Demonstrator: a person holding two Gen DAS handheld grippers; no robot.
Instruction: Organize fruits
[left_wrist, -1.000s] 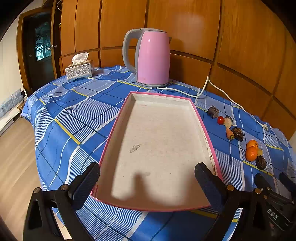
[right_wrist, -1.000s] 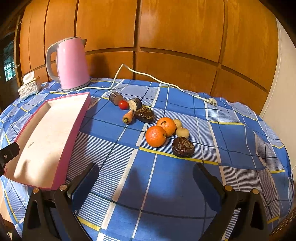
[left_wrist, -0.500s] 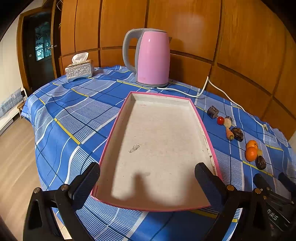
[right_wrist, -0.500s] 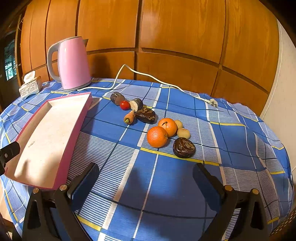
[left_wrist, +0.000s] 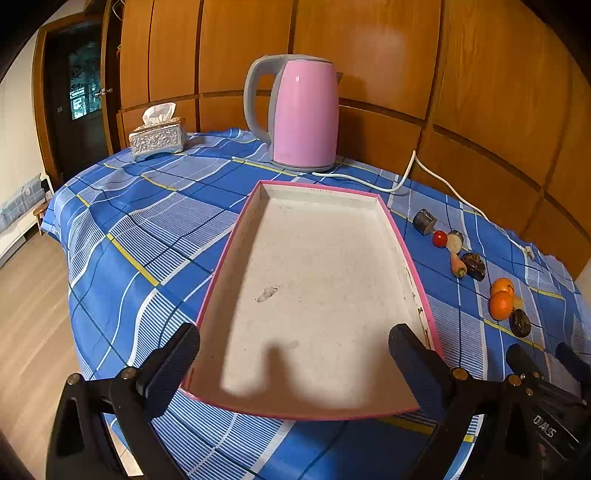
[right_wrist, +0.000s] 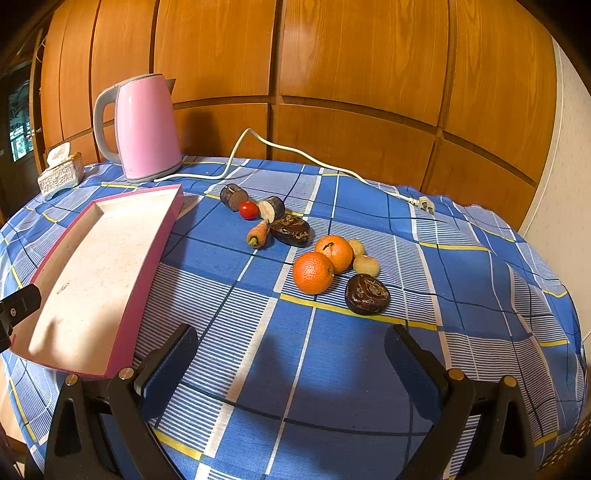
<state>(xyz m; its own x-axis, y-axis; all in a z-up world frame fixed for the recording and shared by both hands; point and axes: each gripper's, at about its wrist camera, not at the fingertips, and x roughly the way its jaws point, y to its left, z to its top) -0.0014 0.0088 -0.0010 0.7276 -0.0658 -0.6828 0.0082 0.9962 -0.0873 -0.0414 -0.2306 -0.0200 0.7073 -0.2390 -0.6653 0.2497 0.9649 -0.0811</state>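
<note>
A shallow pink-rimmed tray (left_wrist: 231, 251) (right_wrist: 151, 243) lies empty on the blue checked tablecloth. To its right sits a loose row of produce: two oranges (right_wrist: 313, 272) (left_wrist: 501, 304), a small carrot (right_wrist: 258, 233), a red tomato (right_wrist: 248, 209), dark brown pieces (right_wrist: 366, 294) and two small pale fruits (right_wrist: 365, 265). My left gripper (left_wrist: 295, 363) hovers open over the tray's near end, holding nothing. My right gripper (right_wrist: 291, 367) is open above bare cloth, short of the oranges, with nothing between its fingers.
A pink kettle (left_wrist: 303, 114) (right_wrist: 142, 127) stands behind the tray, its white cord and plug (right_wrist: 424, 203) trailing right across the cloth. A tissue box (left_wrist: 158, 134) sits at the far left. Wood panelling backs the round table; the floor (left_wrist: 29, 302) drops away left.
The right gripper has crept slightly forward and right toward the fruit. The left gripper has not visibly moved.
</note>
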